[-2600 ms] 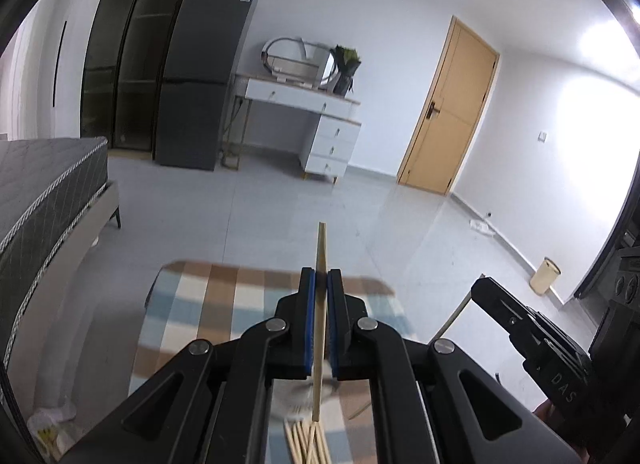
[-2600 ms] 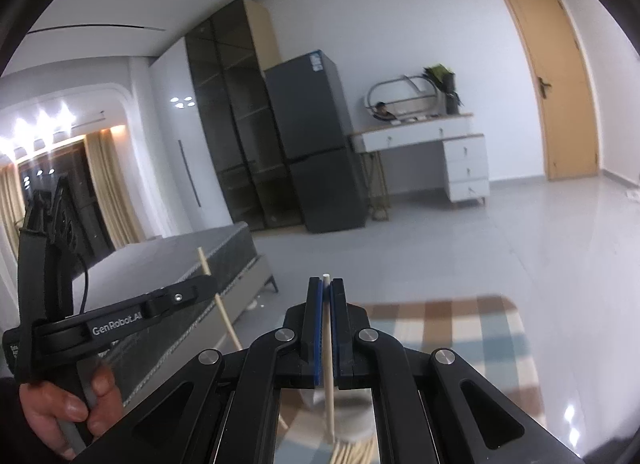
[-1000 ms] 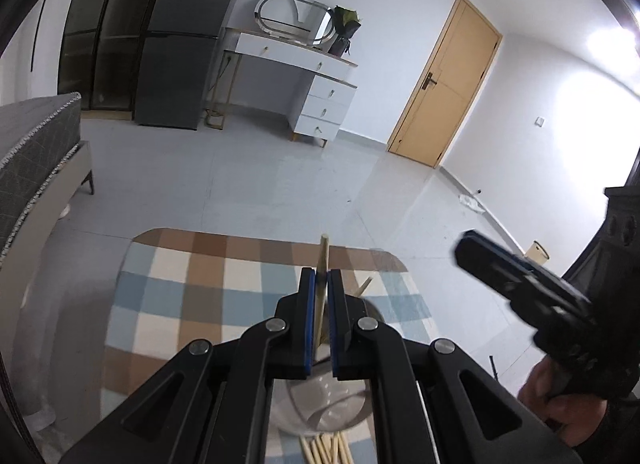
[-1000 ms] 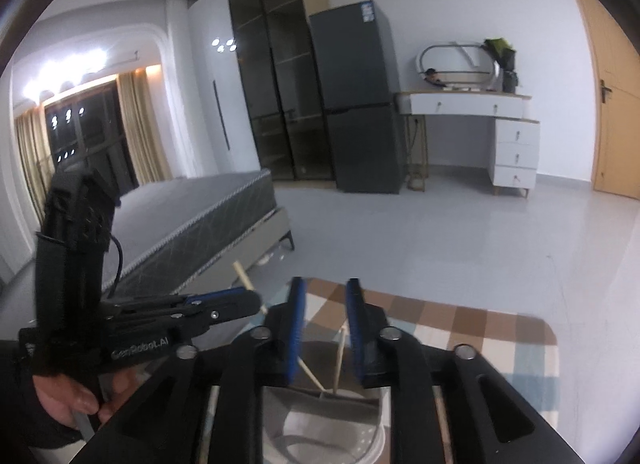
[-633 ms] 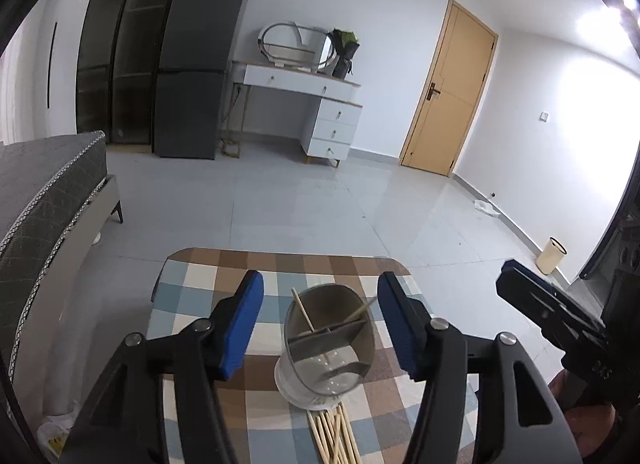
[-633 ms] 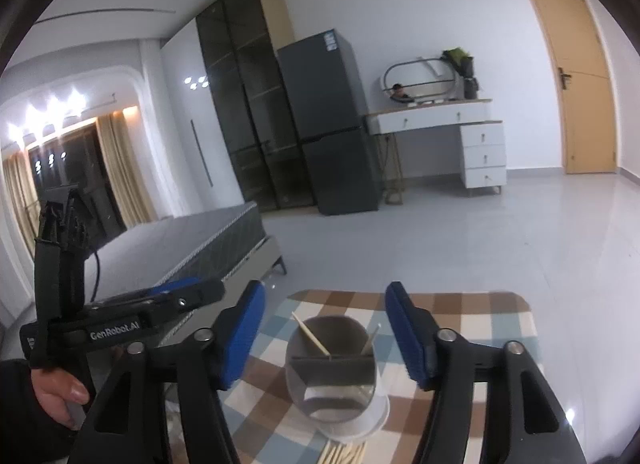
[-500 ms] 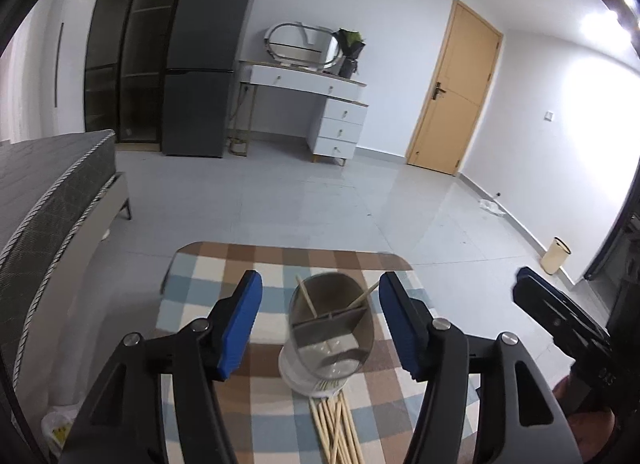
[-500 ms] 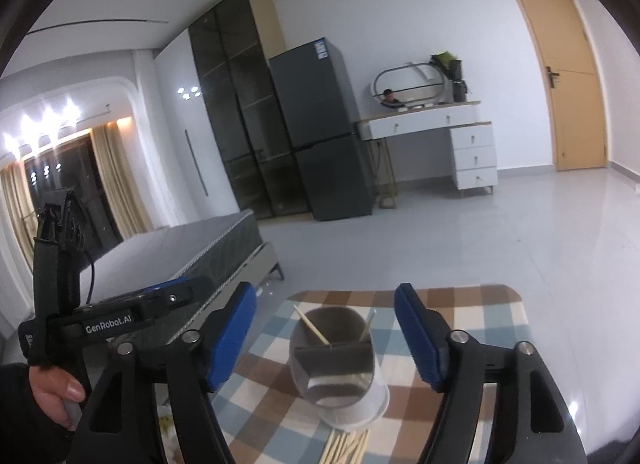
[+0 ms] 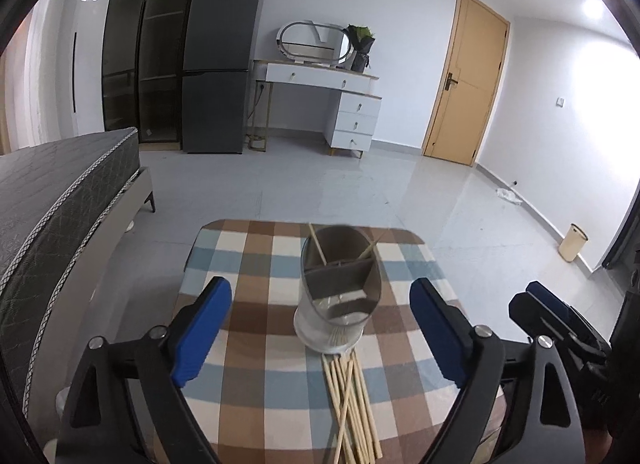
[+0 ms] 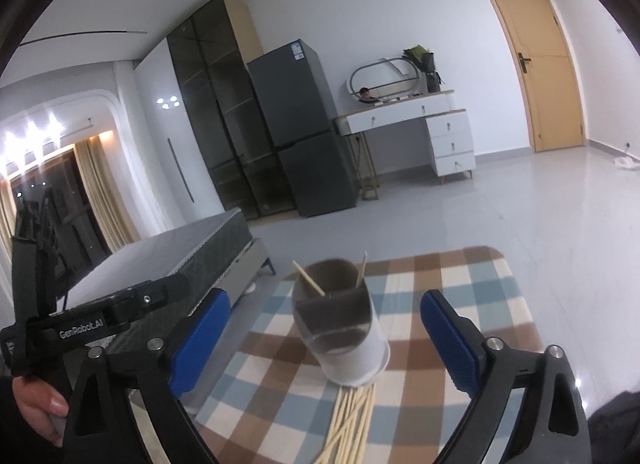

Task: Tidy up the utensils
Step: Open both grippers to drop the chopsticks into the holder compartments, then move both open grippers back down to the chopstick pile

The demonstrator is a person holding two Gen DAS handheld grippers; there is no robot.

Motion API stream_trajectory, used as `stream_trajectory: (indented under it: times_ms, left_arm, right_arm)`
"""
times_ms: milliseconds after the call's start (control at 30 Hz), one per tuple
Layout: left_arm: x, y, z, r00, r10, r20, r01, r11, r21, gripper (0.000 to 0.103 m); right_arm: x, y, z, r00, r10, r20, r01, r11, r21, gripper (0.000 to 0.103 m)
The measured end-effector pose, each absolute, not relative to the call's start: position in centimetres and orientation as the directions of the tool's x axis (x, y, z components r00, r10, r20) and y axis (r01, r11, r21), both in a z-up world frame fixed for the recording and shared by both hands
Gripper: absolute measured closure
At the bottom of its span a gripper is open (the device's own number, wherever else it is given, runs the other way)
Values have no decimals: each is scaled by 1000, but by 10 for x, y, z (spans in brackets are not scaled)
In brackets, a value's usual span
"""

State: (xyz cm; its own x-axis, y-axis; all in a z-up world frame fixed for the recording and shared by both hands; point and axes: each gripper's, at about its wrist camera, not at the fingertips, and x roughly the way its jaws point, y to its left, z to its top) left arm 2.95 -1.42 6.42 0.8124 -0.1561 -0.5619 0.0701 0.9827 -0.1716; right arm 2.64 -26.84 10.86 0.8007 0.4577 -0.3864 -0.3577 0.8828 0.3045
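A grey divided utensil holder stands on the checked tablecloth. Two wooden chopsticks lean in its far compartment, one to each side. A bundle of several loose chopsticks lies on the cloth in front of the holder. My left gripper hovers over the bundle, its jaws opening wide with nothing between the pads. My right gripper is back from the holder too, jaws opening and empty. Each gripper shows at the edge of the other's view.
The small table has rounded far corners, with bare tiled floor beyond. A dark bed stands to the left. A fridge, a white dressing table and a door line the far wall. A bin sits right.
Both grippers let go of their chopsticks, which now lean in the holder. The jaws spread wide and both grippers drew back, so the holder and loose bundle came into view.
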Motion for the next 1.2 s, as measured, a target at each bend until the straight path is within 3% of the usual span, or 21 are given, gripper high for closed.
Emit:
stream_trajectory:
  times_ms: [300,700,900,1133,1200]
  left_arm:
    - [18,-18,31,796,-126,-592,57,989,-134,14]
    - [40,-28,-36,661,-153,-735,88,988,-126,14]
    - [59,-45,-65,543,-202,-815,156,978,-138,14]
    - [85,-75,-101,451,-143,-881,193,979,-61,14]
    - [93,-80,-109,432,-143,-891,204,977,-58,19]
  right_arm:
    - [15,-274,65,800,405,-444,-291,907,303,0]
    - [29,-301,18,756,375,-537,-199,913,357,0]
    - [48,-298,1,709,310,-633,-150,944,295,0]
    - [60,-320,-10,706,268,-656,-40,940,340,0]
    - [64,-324,-13,696,264,-668,-22,937,347,0]
